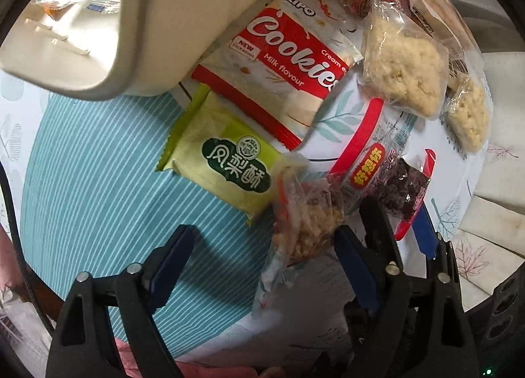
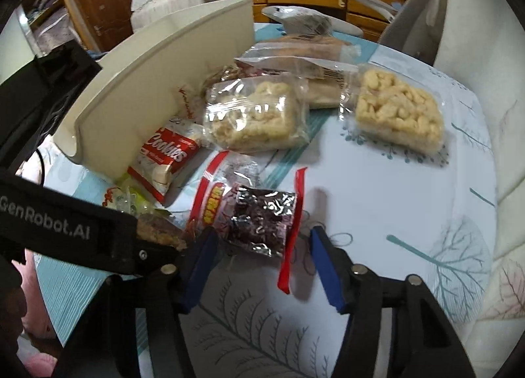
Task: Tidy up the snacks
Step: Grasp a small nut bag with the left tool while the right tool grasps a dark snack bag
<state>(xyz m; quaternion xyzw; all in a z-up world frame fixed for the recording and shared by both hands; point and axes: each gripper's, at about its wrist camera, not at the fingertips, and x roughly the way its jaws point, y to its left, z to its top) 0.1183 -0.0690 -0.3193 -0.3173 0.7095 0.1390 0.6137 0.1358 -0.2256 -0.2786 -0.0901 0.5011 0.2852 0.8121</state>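
The red-edged packet of dark dried fruit (image 2: 259, 220) lies flat on the counter (image 2: 377, 187), its long axis running crosswise between the blue pads of the right tongs (image 2: 262, 266), red sealed ends toward each pad. Those tongs stand half closed around its near edge; I cannot tell whether the pads press it yet. Just left of them, the left tongs (image 1: 262, 266) stand wide, with a clear packet of nut brittle (image 1: 308, 213) against the right pad, long axis pointing away from the tongs; the left pad is clear of it. Beyond the left tongs lies a green pineapple-cake packet (image 1: 226, 161), then a red-and-white Cookies pack (image 1: 288, 59) beside a cream bin (image 1: 154, 16). Beyond the right tongs sit two clear bags of puffed-rice cake (image 2: 256, 115), (image 2: 400, 115).
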